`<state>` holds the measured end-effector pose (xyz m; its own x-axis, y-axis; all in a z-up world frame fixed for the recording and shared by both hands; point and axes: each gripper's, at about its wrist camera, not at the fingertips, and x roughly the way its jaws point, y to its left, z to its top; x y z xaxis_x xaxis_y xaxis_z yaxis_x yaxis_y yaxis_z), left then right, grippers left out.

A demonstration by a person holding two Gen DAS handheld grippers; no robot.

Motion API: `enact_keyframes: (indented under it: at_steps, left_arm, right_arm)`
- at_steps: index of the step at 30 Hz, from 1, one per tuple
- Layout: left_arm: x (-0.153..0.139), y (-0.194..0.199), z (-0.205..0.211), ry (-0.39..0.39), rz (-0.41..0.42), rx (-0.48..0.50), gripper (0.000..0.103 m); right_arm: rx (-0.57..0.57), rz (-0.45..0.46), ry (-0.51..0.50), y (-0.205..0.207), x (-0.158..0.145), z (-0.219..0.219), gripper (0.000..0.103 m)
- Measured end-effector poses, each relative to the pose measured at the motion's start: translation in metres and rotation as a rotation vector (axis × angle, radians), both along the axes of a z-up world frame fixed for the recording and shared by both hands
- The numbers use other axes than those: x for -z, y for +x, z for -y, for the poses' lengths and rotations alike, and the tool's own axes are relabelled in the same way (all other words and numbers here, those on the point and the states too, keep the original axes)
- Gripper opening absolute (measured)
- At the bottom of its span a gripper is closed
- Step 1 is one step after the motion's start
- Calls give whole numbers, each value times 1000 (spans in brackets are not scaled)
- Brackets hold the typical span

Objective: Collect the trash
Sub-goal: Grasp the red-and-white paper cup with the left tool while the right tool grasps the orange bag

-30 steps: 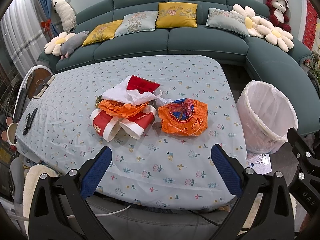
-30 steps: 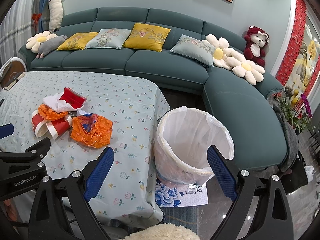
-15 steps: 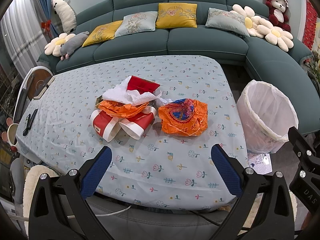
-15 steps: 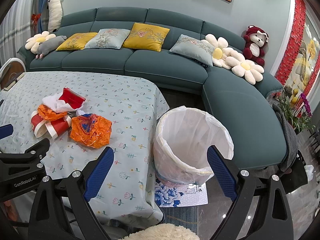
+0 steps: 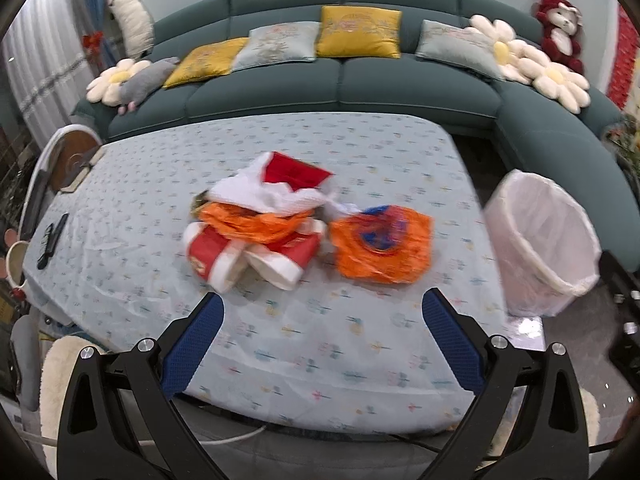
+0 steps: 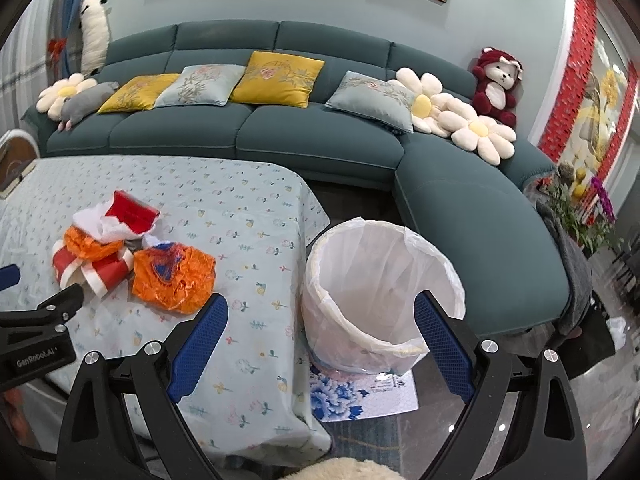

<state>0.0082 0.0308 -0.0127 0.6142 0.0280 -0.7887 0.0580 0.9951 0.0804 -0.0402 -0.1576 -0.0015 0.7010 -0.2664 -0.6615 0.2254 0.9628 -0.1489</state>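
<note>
A pile of trash lies mid-table: an orange crumpled bag (image 5: 382, 246) (image 6: 173, 278), red-and-white paper cups (image 5: 248, 256) (image 6: 94, 270), a second orange wrapper (image 5: 256, 222), white tissue (image 5: 264, 196) and a red carton (image 5: 294, 172) (image 6: 132, 212). A white-lined trash bin (image 5: 540, 240) (image 6: 380, 292) stands on the floor right of the table. My left gripper (image 5: 322, 344) is open and empty, above the table's near edge, short of the pile. My right gripper (image 6: 320, 344) is open and empty, in front of the bin.
The table (image 5: 160, 184) wears a floral cloth. A black remote (image 5: 52, 246) lies at its left edge. A teal sofa (image 6: 280, 132) with cushions wraps the far side and right. A printed sheet (image 6: 360, 396) lies under the bin.
The left gripper has moved forward and tilted slightly toward the pile, blurring the view. The right gripper has barely shifted. Both stay open.
</note>
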Motion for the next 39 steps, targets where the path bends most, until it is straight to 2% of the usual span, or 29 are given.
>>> enact_keyframes:
  at_steps: [7,11,16,20,23,27,31,35,37,39]
  left_arm:
    - [24,31,-61,-38,-22,-124,95]
    - [40,44,-87,-37,-60,-151,95]
    - [61,62,-116,-90,-140,-152,95]
    - [71,73,-135,-102,-144,-170,95]
    - [79,80,-146,-123,-160,-186,95]
    - [95,90,-156,-131,-191,-187,95]
    - [110,98,-156,-142,-229,-144,95]
    - [119,100,-150,-110,-226,-108,95]
    - [122,101,-149,-95,-212,-100,91]
    - [125,102,-149,-96,-221,-89,82]
  right_arm:
    - [20,-31,117,26,16,-12,90]
    - [8,-53,140,46,30,-35,90]
    - [-33,-118,159,77,53,-61,90]
    - [-60,-171,165,101,70,-77,87]
    - [-62,-211,197,117,83,-83,80]
    - [-41,-258,257,136,101,-85,66]
    - [-16,-302,300,149,119,-85,52]
    - [-11,-330,321,156,130,-85,44]
    - [-22,-336,324,160,134,-88,38]
    - [-34,-346,322,163,137,-92,35]
